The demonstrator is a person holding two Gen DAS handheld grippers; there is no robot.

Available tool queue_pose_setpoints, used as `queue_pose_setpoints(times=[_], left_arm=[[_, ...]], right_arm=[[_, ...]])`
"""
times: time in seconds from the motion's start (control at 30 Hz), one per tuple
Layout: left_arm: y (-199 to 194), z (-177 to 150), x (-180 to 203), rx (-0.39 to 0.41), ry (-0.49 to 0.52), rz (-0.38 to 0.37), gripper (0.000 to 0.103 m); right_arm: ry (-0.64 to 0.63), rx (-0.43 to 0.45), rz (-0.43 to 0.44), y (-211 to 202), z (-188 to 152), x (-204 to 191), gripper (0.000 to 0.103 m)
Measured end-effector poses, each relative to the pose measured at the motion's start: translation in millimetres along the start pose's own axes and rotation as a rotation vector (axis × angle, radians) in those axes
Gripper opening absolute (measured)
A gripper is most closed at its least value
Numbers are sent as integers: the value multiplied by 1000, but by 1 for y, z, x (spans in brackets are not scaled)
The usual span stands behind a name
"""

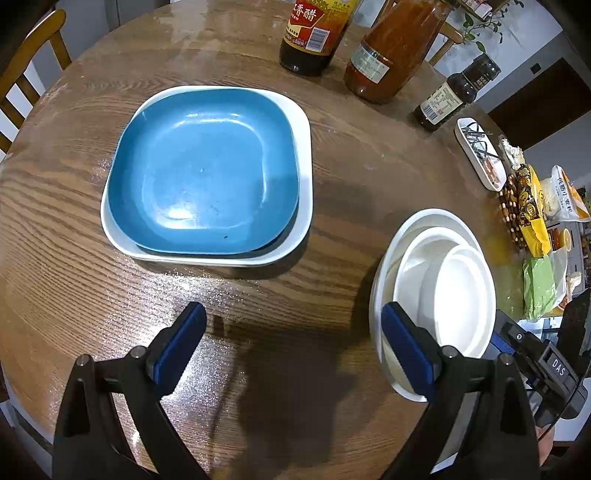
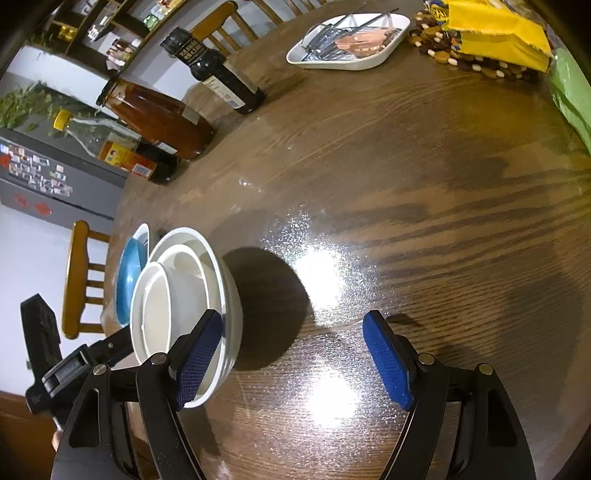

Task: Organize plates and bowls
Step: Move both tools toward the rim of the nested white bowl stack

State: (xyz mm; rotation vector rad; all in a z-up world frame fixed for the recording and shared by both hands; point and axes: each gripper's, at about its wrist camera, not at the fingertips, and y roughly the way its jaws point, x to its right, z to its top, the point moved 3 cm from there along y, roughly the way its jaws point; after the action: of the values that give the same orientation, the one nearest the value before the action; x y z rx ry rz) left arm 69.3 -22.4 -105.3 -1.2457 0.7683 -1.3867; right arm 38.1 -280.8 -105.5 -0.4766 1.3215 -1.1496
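My left gripper hung over the round wooden table, its blue-padded jaws spread wide with nothing between them. Only its camera showed the blue plate whole: square with rounded corners, glossy, nested in a slightly larger white plate of the same shape. The nested white bowls, three round ones of shrinking size, sat just right of that gripper, the right-hand pad overlapping their rim in the picture; whether it touched them I could not tell.

My right gripper was likewise released, jaws wide over bare, shiny wood grain that threw back bright glare. From this side the bowls stood just left of the left pad, smooth and glazed, and the blue plate was only a sliver behind them. This camera alone gave a clear look into the white tray holding metal utensils, and at the yellow packet lying on a beaded mat. Dark sauce bottles stood along the far edge.
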Motion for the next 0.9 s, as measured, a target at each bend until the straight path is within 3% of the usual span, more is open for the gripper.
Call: queue_pose_setpoints(times=[0.5,0.9], left_arm=[[17,0,11,-33,41,73,96],[11,-3,14,38,67,119,95]], right_arm=[[-68,-35,-99,17,5,-10,79],[-89,3,-105,12,6,-14,79]])
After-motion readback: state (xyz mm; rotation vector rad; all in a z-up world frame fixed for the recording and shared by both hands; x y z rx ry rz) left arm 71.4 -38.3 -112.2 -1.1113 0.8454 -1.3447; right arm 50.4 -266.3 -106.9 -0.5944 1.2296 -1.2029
